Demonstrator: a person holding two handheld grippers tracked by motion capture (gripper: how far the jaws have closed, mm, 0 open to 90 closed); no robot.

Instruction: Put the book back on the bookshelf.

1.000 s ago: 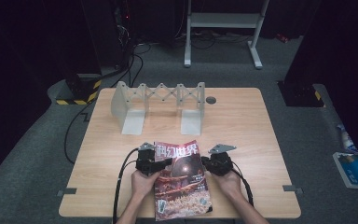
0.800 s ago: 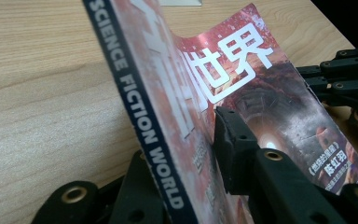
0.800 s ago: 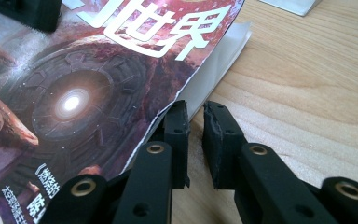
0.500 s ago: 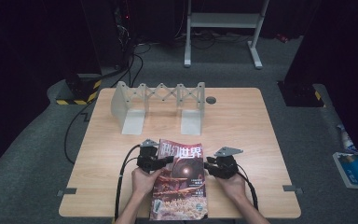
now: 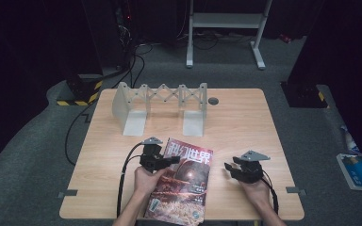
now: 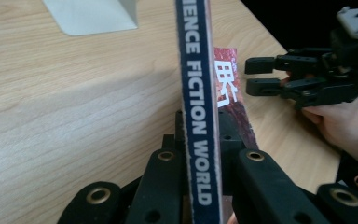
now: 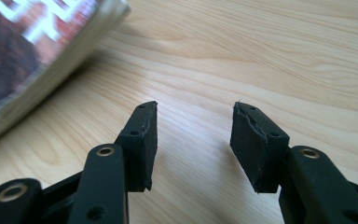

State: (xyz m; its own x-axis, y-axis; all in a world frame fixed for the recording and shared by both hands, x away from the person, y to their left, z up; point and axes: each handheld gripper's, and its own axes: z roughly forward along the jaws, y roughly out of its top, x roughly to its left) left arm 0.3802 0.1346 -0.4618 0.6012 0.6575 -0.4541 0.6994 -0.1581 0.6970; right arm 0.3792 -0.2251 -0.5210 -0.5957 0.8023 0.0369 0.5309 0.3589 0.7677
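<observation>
Clamped tight on the spine of the magazine (image 6: 198, 116) between the black jaws of the left gripper (image 6: 200, 163), nothing else between them. Thin dark-blue spine, white block lettering, standing on edge straight up the left gripper view; glossy red cover with white characters behind it. Seen from the high view as the magazine (image 5: 181, 186) lying tilted near the front edge of the counter (image 5: 245, 117), its left edge raised in the left gripper (image 5: 162, 161), its right edge down on the wood.

Parted on bare wood, the jaws of the right gripper (image 7: 193, 140), having just been opening, with nothing between them. Matte black rubber pads, chipped and ragged along their inner edges, brass-ringed screw holes behind. Cream page block and red cover of the magazine at upper left in that view, apart from the pads. Just to the right of the magazine in the high view, the right gripper (image 5: 231, 169), not touching it.

Pale, straight-grained wooden counter, smooth. Farther back, a grey expanding rack (image 5: 162, 106) of flat upright plates joined by criss-cross struts.
</observation>
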